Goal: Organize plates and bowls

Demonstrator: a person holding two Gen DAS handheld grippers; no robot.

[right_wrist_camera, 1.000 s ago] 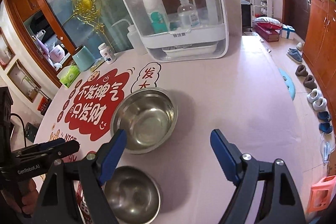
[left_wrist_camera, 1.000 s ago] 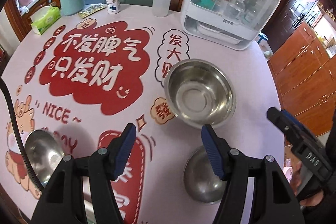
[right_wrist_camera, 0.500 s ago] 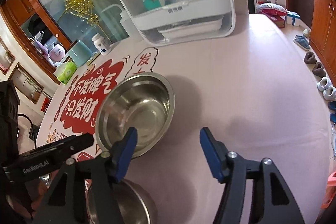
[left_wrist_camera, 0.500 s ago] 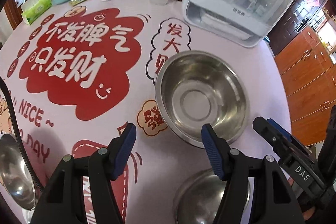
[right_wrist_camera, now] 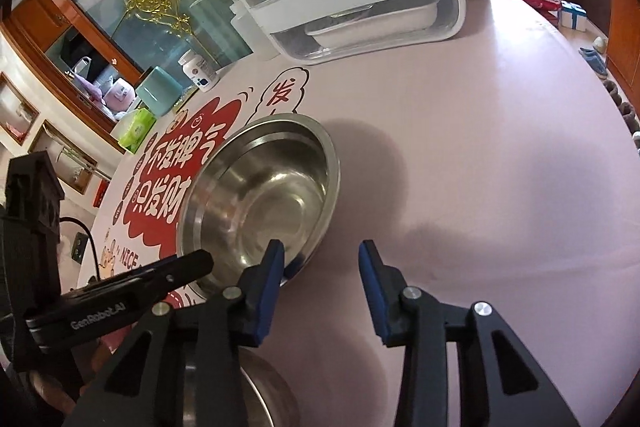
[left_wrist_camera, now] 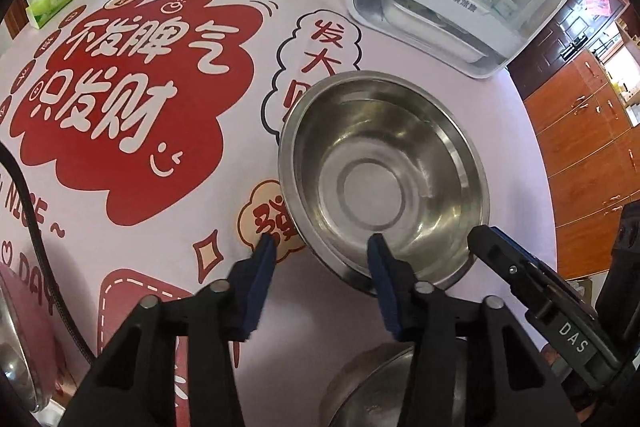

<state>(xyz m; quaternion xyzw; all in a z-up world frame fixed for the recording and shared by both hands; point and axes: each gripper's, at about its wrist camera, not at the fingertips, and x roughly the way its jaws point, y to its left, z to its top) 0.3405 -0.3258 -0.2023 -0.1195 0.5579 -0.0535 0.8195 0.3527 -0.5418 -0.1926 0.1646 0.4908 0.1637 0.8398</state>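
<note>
Bowl (left_wrist_camera: 384,179) rim sits between both closing tongs (left_wrist_camera: 320,267) (right_wrist_camera: 322,267), seemingly not yet pinched.

Left claw (left_wrist_camera: 320,255) and right claw (right_wrist_camera: 320,259) both angled steeply down, jaws just been closing, still gapped, pads pressing nothing.

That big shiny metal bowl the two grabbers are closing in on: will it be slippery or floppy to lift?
The large steel bowl is likely stiff. Its polished, mirror-like wall looks slippery, though the rolled rim gives the pads something to catch. It appears thin and empty, so probably light.
</note>
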